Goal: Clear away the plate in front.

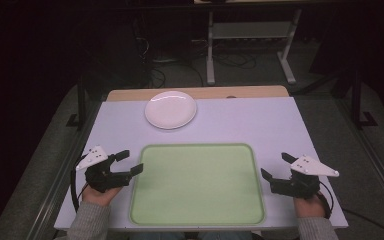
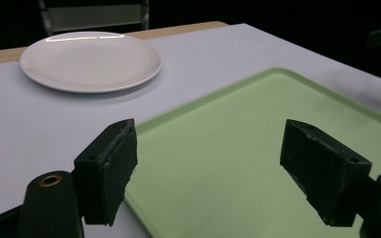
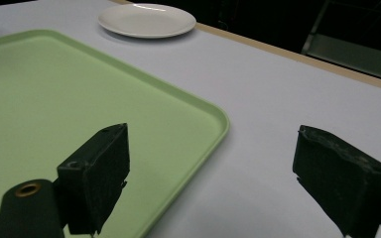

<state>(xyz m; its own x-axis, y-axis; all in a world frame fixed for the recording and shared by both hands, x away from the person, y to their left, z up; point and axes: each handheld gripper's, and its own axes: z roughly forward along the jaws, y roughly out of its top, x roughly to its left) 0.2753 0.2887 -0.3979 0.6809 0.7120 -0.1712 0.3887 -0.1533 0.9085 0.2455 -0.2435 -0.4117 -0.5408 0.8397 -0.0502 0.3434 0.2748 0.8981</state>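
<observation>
A light green tray (image 1: 198, 184) lies empty at the near middle of the white table. Beyond it sits an empty white plate (image 1: 170, 109). My left gripper (image 1: 129, 162) rests at the tray's left edge, open with nothing between its jaws. My right gripper (image 1: 277, 166) rests just off the tray's right edge, open and empty too. In the left gripper view the tray (image 2: 258, 144) lies between the jaws and the plate (image 2: 90, 60) stands far left. In the right gripper view the tray's corner (image 3: 198, 114) is near the left jaw, and the plate (image 3: 147, 20) is at the top.
The white table (image 1: 260, 125) has bare surface around the tray and a wooden strip (image 1: 250, 91) along its far edge. A metal desk frame (image 1: 250, 35) stands on the dark floor beyond. Both forearms in grey sleeves come in at the table's near edge.
</observation>
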